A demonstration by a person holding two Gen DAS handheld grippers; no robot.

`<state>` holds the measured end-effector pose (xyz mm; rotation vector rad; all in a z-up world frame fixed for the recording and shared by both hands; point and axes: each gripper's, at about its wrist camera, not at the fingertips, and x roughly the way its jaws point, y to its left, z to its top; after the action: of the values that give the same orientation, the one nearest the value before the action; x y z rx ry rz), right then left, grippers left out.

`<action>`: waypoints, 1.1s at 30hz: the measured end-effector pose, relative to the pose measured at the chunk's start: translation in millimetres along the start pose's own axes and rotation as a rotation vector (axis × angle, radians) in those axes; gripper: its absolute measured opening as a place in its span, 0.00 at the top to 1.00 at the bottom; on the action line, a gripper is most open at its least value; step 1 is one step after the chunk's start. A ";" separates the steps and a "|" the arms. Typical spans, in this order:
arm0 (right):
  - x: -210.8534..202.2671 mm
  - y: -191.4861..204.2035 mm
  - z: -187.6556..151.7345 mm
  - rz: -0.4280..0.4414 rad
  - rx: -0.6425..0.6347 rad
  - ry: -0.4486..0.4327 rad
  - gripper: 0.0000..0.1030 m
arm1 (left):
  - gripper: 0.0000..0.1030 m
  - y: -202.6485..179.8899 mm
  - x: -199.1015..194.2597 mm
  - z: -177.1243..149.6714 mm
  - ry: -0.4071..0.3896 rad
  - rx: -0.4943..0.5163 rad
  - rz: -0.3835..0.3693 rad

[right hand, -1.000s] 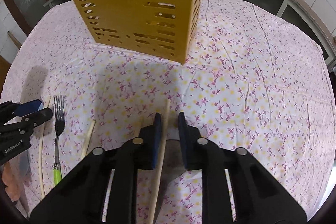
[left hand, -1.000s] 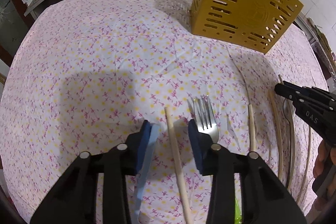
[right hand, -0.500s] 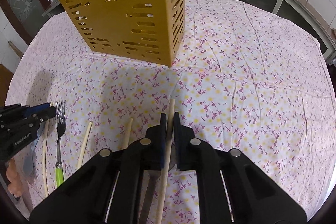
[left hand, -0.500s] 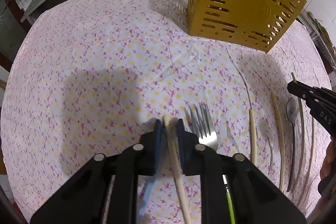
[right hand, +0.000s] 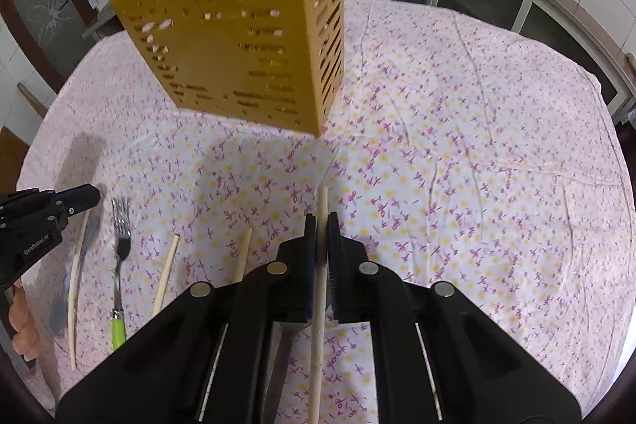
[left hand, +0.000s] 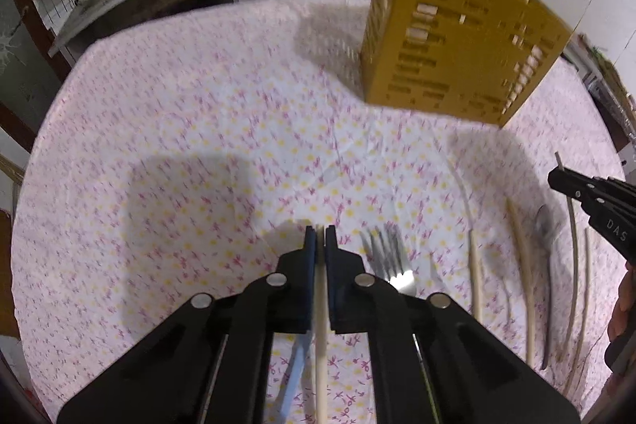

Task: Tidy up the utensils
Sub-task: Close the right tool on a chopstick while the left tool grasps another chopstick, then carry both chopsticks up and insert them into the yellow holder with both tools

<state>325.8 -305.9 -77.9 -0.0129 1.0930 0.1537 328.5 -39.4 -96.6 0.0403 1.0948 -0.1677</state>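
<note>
Your left gripper (left hand: 320, 239) pinches a pale wooden chopstick (left hand: 321, 336); your right gripper (right hand: 322, 225) pinches another pale wooden chopstick (right hand: 318, 304), near the perforated yellow plastic utensil holder (right hand: 246, 38).

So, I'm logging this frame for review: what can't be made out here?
- Left wrist view: the yellow holder is motion-blurred; its slots smear.
- Both views: the holder's inside is hidden by its own walls.
- Right wrist view: the chopstick runs off the bottom edge below the right hand-held gripper.
- Left wrist view: the spoon is blurred, its handle indistinct among sticks.
</note>
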 end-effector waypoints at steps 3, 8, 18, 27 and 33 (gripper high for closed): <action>-14.6 -3.1 5.3 0.011 0.009 -0.036 0.94 | 0.95 1.0 -16.3 4.9 -0.055 -0.010 -0.021; -45.8 -4.6 17.1 0.014 0.024 -0.128 0.94 | 0.95 -1.9 -49.0 21.4 -0.162 -0.011 -0.056; -117.0 -13.7 69.1 0.040 0.097 -0.407 0.94 | 0.95 -25.0 -120.2 87.9 -0.408 0.033 -0.084; -164.8 -16.8 124.7 0.030 0.091 -0.587 0.94 | 0.95 -45.2 -173.5 136.9 -0.570 0.077 -0.068; -168.4 -15.4 142.7 0.014 0.082 -0.651 0.94 | 0.95 -47.1 -182.9 151.7 -0.598 0.078 -0.076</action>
<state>378.0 -328.7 135.9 0.1117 0.4490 0.1135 373.1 -82.2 137.6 0.0166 0.4928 -0.2706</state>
